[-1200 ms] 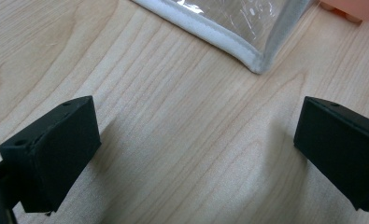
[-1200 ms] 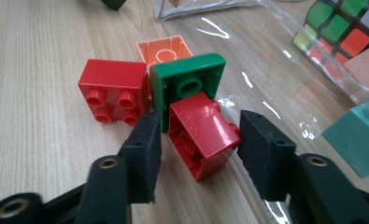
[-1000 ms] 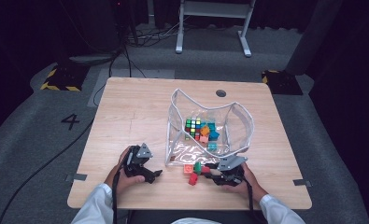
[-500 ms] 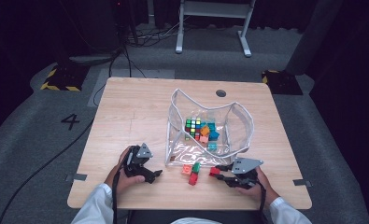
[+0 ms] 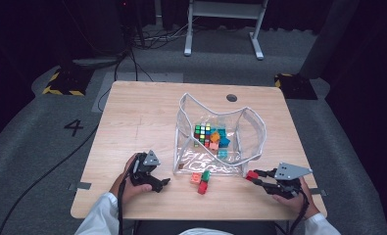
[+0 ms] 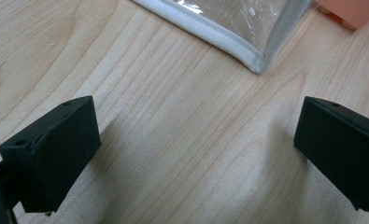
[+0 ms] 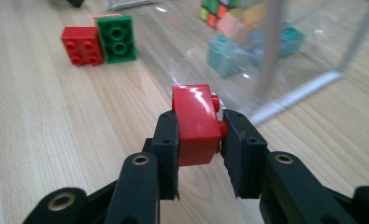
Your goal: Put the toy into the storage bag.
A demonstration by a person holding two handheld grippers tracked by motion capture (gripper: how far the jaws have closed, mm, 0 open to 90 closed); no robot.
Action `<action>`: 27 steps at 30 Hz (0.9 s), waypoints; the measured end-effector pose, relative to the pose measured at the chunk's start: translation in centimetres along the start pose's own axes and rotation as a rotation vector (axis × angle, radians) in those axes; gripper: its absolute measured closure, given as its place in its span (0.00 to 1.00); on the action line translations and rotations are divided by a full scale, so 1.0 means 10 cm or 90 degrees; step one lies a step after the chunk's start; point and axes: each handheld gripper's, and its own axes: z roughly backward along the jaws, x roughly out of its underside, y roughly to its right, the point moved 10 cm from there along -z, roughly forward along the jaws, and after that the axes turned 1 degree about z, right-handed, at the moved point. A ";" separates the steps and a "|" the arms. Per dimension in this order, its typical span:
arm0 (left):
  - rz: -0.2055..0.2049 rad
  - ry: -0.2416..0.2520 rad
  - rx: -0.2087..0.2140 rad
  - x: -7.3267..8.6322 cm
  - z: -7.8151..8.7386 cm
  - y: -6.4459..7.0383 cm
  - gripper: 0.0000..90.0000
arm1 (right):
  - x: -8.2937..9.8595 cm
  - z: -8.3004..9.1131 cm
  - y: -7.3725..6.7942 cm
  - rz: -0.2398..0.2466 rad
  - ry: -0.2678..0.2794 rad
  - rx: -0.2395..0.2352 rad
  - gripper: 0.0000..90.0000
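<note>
My right gripper (image 7: 199,135) is shut on a red brick (image 7: 194,122), held just above the table at the front right (image 5: 252,175), beside the corner of a clear plastic bag (image 5: 220,142). The bag holds a colour cube (image 5: 202,133) and several bricks. In front of the bag lie a red brick (image 7: 81,45), a green brick (image 7: 117,38) and an orange brick (image 5: 195,177). My left gripper (image 5: 157,184) rests at the front left, open, with bare wood between its jaws; the bag's white-edged corner (image 6: 254,63) lies just ahead of it.
The wooden table (image 5: 137,117) has open room on its left half and along the front edge. A dark round hole (image 5: 231,98) sits near the far edge. Beyond the table are grey floor, cables and a white frame (image 5: 223,19).
My right gripper has drawn back to the right with the red brick in it, away from the loose bricks in front of the bag. The left gripper has stayed put.
</note>
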 end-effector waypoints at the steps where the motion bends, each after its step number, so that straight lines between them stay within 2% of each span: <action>1: 0.000 0.000 0.001 0.00 0.00 0.00 0.00 | 0.01 0.04 0.03 -0.007 0.003 0.005 0.76; 5: 0.001 0.000 0.000 0.00 0.00 0.00 0.00 | 0.01 0.21 0.18 -0.022 0.016 0.029 0.76; 10: 0.000 0.000 0.001 0.00 0.00 0.00 0.00 | 0.00 0.34 0.43 -0.022 0.007 0.076 0.76; 15: -0.001 -0.002 0.000 0.00 0.00 0.00 0.00 | -0.09 0.40 0.62 -0.040 0.014 0.097 0.76; 17: 0.000 0.000 0.000 0.00 0.00 0.00 0.00 | -0.14 0.42 0.68 -0.038 0.016 0.103 0.76; 19: 0.001 -0.001 0.001 0.00 0.00 0.00 0.00 | -0.20 0.46 0.75 -0.036 0.017 0.109 0.76; 24: -0.004 0.000 0.002 0.00 0.00 0.00 0.00 | -0.47 0.58 0.95 -0.042 0.051 0.122 0.76; 27: -0.004 0.000 0.002 0.00 0.00 0.00 0.00 | -0.62 0.63 1.05 -0.029 0.054 0.136 0.76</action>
